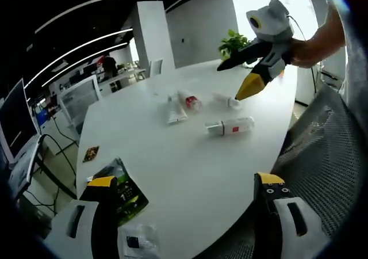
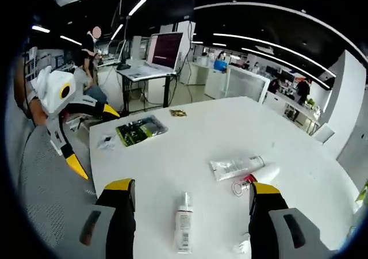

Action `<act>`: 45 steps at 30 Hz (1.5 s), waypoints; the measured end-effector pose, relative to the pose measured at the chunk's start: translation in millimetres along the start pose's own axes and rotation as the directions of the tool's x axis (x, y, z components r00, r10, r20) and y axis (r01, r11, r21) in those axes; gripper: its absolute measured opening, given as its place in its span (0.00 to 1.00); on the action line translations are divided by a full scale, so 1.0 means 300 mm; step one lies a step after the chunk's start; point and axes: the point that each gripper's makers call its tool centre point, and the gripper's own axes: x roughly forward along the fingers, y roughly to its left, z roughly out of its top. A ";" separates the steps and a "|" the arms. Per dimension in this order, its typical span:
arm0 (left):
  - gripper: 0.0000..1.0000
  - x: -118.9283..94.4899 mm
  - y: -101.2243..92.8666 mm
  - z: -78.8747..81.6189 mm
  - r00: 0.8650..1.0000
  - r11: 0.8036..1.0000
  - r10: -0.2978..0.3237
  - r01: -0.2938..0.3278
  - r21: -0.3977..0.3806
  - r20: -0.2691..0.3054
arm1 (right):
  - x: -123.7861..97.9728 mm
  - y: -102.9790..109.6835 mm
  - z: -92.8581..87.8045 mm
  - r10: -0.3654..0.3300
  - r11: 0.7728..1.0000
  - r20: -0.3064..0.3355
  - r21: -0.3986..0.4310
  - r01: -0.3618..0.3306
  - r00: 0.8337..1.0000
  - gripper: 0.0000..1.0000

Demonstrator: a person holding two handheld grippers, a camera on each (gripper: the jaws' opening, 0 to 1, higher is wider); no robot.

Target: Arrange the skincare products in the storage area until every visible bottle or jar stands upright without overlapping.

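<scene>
Four skincare items lay flat on the glossy white round surface (image 2: 190,144): a white pump bottle with a red label (image 2: 183,222), a flat white squeeze tube (image 2: 236,167), a clear-capped red-and-white bottle (image 2: 251,176) touching that tube, and a small white bottle (image 1: 227,101). The left gripper (image 1: 190,193) and the right gripper (image 2: 188,198) both had their yellow-tipped fingers spread wide, holding nothing, above the surface.

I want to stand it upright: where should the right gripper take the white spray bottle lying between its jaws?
Probably grip the spray bottle across its labelled body, coming from above. It lies flat on the table, its long axis along the open right gripper, narrow enough for the jaws.
</scene>
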 end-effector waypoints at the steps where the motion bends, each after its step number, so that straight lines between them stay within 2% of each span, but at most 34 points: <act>1: 0.94 0.000 0.000 0.000 1.000 1.000 0.000 0.000 0.000 0.000 | 0.011 -0.020 0.007 0.010 1.000 -0.009 -0.012 -0.010 1.000 0.80; 6: 0.93 0.000 0.001 -0.004 1.000 1.000 0.003 -0.003 0.010 -0.006 | 0.048 -0.092 0.025 0.035 0.993 -0.055 -0.110 -0.041 0.998 0.78; 10: 0.94 0.001 0.003 -0.008 1.000 1.000 0.008 -0.008 0.015 -0.012 | 0.083 -0.162 0.024 0.029 0.975 -0.132 -0.214 -0.057 0.991 0.75; 15: 0.94 0.000 0.002 -0.005 1.000 1.000 0.008 -0.007 0.019 -0.009 | 0.132 -0.220 0.065 0.030 0.966 -0.135 -0.249 -0.063 0.990 0.71; 16: 0.94 -0.001 0.000 0.000 1.000 1.000 0.006 -0.006 0.014 -0.001 | 0.143 -0.241 0.081 0.015 0.951 -0.130 -0.303 -0.054 0.991 0.69; 20: 0.94 0.000 0.004 -0.001 1.000 1.000 0.009 -0.009 0.012 -0.003 | 0.185 -0.268 0.091 0.017 0.922 -0.161 -0.379 -0.078 0.987 0.67; 21: 0.94 0.000 0.003 -0.001 1.000 1.000 0.008 -0.008 0.011 -0.001 | 0.199 -0.279 0.095 0.023 0.907 -0.170 -0.411 -0.092 0.985 0.66; 27: 0.94 0.001 0.003 -0.004 1.000 1.000 0.009 -0.008 0.015 -0.005 | 0.257 -0.347 0.108 0.024 0.878 -0.219 -0.463 -0.125 0.975 0.61; 34: 0.94 0.000 0.008 -0.004 1.000 1.000 0.016 -0.016 0.017 -0.004 | 0.328 -0.391 0.104 0.038 0.837 -0.289 -0.514 -0.188 0.957 0.54; 37: 0.93 0.000 0.010 -0.003 1.000 1.000 0.018 -0.018 0.017 -0.003 | 0.368 -0.386 0.074 0.055 0.813 -0.345 -0.529 -0.242 0.937 0.53; 38: 0.93 0.000 0.009 -0.003 1.000 1.000 0.017 -0.017 0.017 -0.003 | 0.381 -0.381 0.064 0.060 0.796 -0.365 -0.544 -0.265 0.929 0.53; 40: 0.93 0.000 0.008 -0.006 1.000 1.000 0.015 -0.014 0.018 -0.006 | 0.396 -0.372 0.046 0.071 0.778 -0.397 -0.552 -0.300 0.915 0.51; 42: 0.93 0.001 0.009 -0.007 1.000 1.000 0.014 -0.014 0.020 -0.007 | 0.418 -0.367 0.039 0.082 0.768 -0.408 -0.556 -0.318 0.909 0.49; 45: 0.93 0.000 0.017 -0.005 1.000 0.999 0.025 -0.025 0.022 -0.001 | 0.445 -0.375 0.017 0.084 0.747 -0.444 -0.565 -0.352 0.892 0.46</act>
